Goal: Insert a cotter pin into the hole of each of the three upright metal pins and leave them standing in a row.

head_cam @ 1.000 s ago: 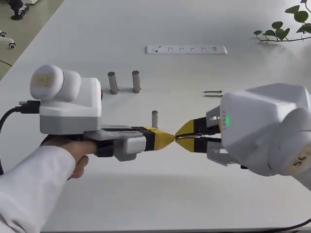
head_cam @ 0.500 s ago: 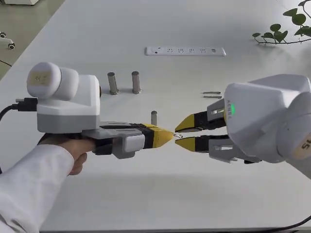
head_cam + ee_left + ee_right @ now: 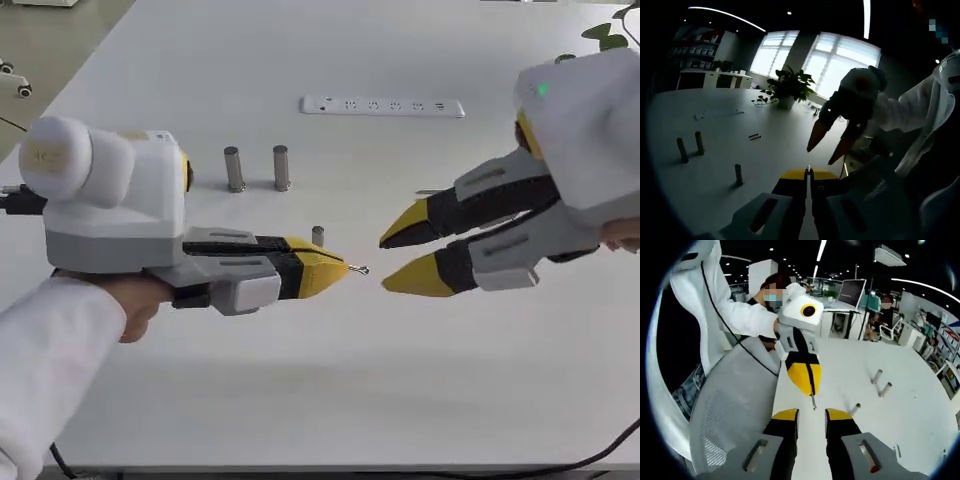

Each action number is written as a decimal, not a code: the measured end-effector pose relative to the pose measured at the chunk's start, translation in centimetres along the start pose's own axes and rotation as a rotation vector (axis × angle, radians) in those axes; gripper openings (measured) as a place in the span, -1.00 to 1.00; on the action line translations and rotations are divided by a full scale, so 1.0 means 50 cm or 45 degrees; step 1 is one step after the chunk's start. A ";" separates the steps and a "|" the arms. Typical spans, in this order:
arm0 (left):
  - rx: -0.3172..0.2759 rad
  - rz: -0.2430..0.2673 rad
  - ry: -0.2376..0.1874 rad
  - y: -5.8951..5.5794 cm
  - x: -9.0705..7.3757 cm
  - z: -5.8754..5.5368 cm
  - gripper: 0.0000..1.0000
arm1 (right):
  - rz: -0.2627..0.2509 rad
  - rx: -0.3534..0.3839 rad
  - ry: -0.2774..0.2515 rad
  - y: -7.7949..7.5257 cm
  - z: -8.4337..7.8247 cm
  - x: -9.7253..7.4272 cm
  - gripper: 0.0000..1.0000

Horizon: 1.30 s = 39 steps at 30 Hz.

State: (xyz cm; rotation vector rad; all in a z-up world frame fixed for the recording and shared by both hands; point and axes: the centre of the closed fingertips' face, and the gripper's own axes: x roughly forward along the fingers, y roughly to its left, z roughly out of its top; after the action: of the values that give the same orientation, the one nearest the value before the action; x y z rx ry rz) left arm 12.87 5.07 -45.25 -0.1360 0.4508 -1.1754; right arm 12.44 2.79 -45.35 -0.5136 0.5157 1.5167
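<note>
Bright, even head view; dim, backlit left gripper view.
Soft, faint shadows lay on the white desk [image 3: 330,380]. The windows [image 3: 840,65] blew out, leaving the right hand-held gripper [image 3: 820,156] dark. The ceiling strips [image 3: 821,250] glared, and fisheye bending curved both gripper views' edges.

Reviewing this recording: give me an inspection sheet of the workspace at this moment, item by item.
Surface: white table, mostly bare.
Job's things: three metal pins upright, two side by side, one nearer; one cotter pin held; spare cotter pins lying flat.
Clutter: power strip at the far side.
Grippers: left gripper shut on the cotter pin; right gripper open, facing it, not touching.
Cables: dark cable at the near edge.
Surroundings: plant; windows.
</note>
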 end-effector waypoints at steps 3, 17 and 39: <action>0.050 -0.005 0.001 -0.005 -0.003 0.003 -1.00 | 0.071 0.063 -0.008 0.011 0.007 -0.003 -0.67; 0.304 -0.048 -0.042 -0.033 -0.014 0.024 -1.00 | 0.150 0.044 0.016 0.037 0.019 0.009 -0.72; 0.389 -0.128 -0.002 -0.059 -0.012 0.016 -1.00 | 0.154 0.021 0.010 0.072 0.026 0.024 -1.00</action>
State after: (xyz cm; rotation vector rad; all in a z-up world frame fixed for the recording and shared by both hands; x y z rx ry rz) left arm 10.50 4.37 -43.37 0.1058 0.2607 -1.3286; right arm 8.85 4.51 -45.05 -0.4825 0.5737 1.6251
